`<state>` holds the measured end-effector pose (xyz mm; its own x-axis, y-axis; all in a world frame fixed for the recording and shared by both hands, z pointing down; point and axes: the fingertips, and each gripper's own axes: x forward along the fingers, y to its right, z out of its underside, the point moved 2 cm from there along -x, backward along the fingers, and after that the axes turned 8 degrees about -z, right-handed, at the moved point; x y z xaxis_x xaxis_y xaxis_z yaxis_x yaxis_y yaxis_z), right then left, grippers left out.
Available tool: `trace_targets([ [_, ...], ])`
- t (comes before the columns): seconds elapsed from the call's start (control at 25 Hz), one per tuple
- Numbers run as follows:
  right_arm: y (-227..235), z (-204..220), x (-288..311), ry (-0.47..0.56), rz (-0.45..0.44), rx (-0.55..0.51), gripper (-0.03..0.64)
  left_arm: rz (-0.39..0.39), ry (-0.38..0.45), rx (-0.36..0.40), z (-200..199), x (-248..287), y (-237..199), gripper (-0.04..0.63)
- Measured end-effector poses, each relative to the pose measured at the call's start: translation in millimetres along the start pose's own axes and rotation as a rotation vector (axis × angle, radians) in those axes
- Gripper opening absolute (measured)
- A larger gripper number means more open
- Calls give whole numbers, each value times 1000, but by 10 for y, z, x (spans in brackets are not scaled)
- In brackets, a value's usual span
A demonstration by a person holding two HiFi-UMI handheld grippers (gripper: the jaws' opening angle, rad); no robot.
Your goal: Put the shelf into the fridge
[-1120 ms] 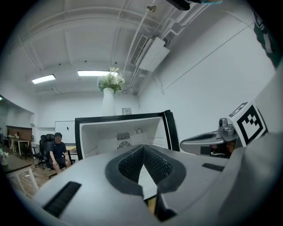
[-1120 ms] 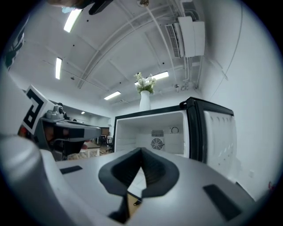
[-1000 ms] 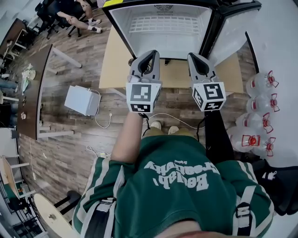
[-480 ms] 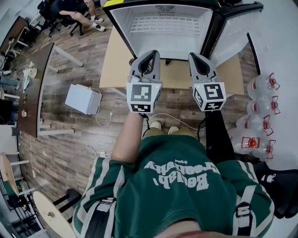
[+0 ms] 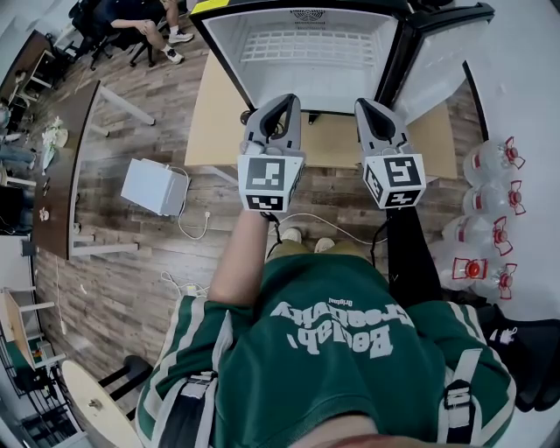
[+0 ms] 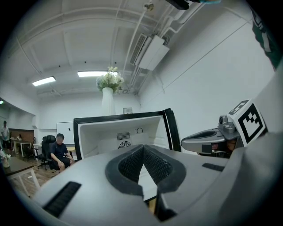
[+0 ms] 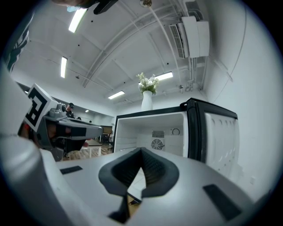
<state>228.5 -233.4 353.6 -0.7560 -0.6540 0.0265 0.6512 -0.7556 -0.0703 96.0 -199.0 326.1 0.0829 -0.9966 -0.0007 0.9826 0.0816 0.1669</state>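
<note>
The small fridge (image 5: 306, 52) stands open on a light wooden table (image 5: 214, 114), its door (image 5: 442, 48) swung out to the right. A white wire shelf (image 5: 306, 44) shows inside the white cavity. My left gripper (image 5: 282, 105) and right gripper (image 5: 367, 108) hover side by side just in front of the fridge opening, apart from it. Both are shut with nothing between the jaws. The left gripper view has its closed jaws (image 6: 142, 148) pointing at the fridge (image 6: 101, 137). In the right gripper view, the closed jaws (image 7: 141, 151) face the cavity (image 7: 150, 132).
Several large water bottles (image 5: 486, 219) stand on the floor at the right. A white box (image 5: 155, 188) and cables lie on the wooden floor at the left, beside a long dark table (image 5: 61, 166). A person (image 5: 140, 22) sits far back left. A vase of flowers (image 6: 108, 92) tops the fridge.
Both grippers hold their place. Only the seated person in the far corner has shifted their legs.
</note>
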Motion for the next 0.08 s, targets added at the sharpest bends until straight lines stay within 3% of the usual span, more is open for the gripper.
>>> trace_targets([
  [0.08, 15, -3, -10, 2, -1, 3, 2, 1, -1, 0, -1, 2, 15, 0],
])
